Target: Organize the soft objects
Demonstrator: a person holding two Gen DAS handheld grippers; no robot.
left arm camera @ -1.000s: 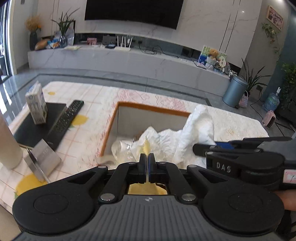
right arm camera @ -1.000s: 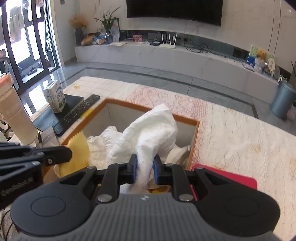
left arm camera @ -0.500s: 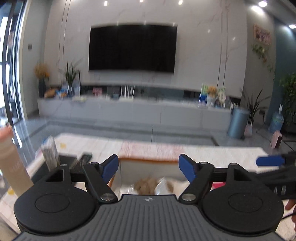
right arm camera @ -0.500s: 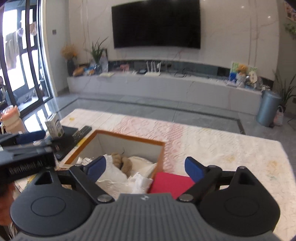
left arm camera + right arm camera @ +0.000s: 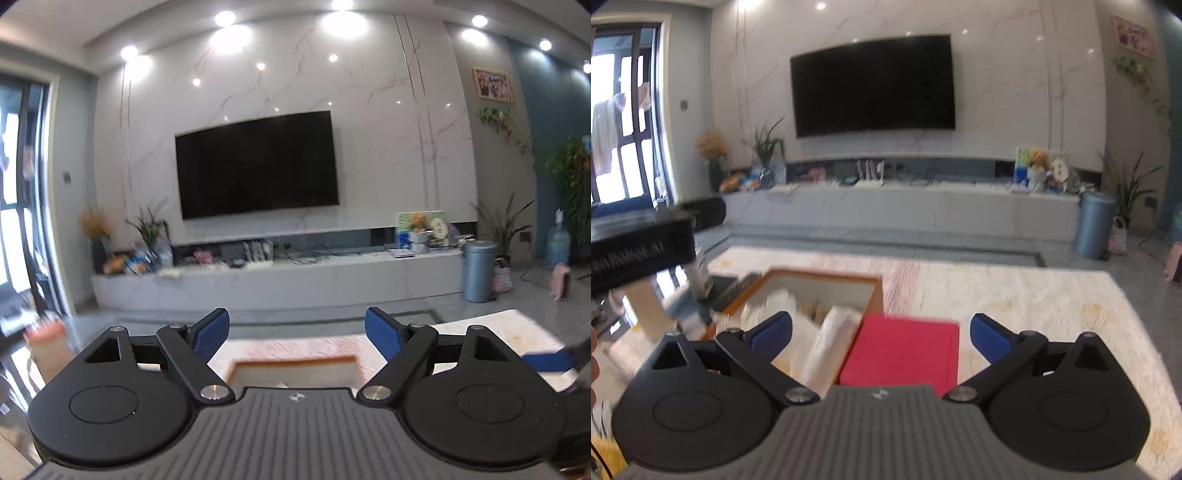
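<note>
An orange-rimmed box (image 5: 875,291) stands on the table and holds crumpled white cloths (image 5: 831,343) and a brownish soft thing (image 5: 812,308). A flat red item (image 5: 903,350) lies against the box's right side. My right gripper (image 5: 882,335) hovers above and behind the box, its jaws opening wide with nothing between them. My left gripper (image 5: 297,334) is raised and points almost level at the room, its jaws also opening and empty. Only the box's far rim (image 5: 295,361) shows below it. The left gripper (image 5: 639,240) also appears, blurred, at the left of the right wrist view.
A pale patterned cloth (image 5: 1015,295) covers the table. Left of the box are a dark remote (image 5: 733,291), a carton (image 5: 700,275) and a beige bottle (image 5: 646,306). Beyond the table are a grey floor, a long TV cabinet (image 5: 905,210) and a blue bin (image 5: 1095,225).
Both grippers let go of their cloths, the left a yellow one and the right a white one, opened wide, and drew back and upward from the box. The cloths now lie in the box.
</note>
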